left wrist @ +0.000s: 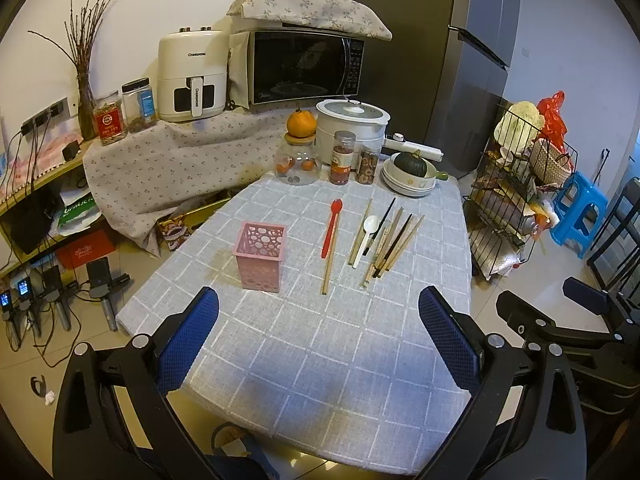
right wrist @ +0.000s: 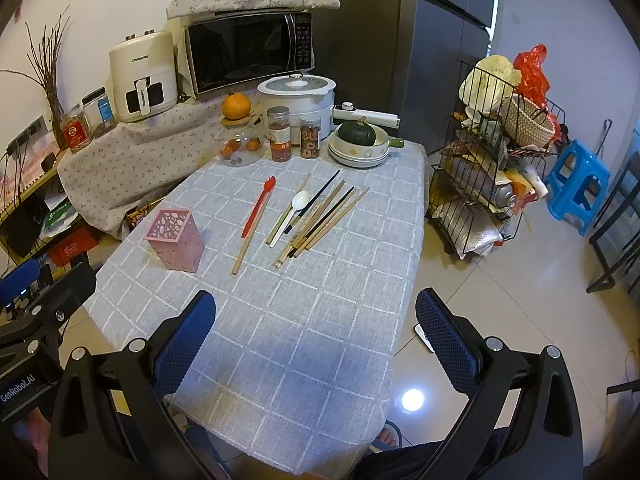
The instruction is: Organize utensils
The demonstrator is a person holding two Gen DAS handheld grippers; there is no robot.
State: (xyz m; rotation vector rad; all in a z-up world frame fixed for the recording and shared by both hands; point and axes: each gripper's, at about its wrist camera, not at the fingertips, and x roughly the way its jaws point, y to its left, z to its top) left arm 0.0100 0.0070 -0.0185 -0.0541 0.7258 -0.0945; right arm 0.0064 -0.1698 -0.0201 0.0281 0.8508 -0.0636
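Observation:
A pink perforated holder (left wrist: 261,255) (right wrist: 175,238) stands upright and empty on the grey checked tablecloth (left wrist: 312,344) (right wrist: 288,312). To its right lie a red spoon (left wrist: 331,227) (right wrist: 258,207) beside a long wooden chopstick (left wrist: 331,258) (right wrist: 247,242), a white spoon (left wrist: 366,238) (right wrist: 291,216), and a loose pile of wooden and black chopsticks (left wrist: 394,242) (right wrist: 324,218). My left gripper (left wrist: 318,332) is open and empty above the near part of the table. My right gripper (right wrist: 314,334) is open and empty at the table's near right edge.
At the table's far end stand a glass jar with an orange on top (left wrist: 298,152), two spice jars (left wrist: 343,158), a white cooker (left wrist: 354,126) and stacked bowls holding a green squash (left wrist: 412,174). A wire rack (right wrist: 484,184) and blue stool (right wrist: 576,186) stand on the floor at right.

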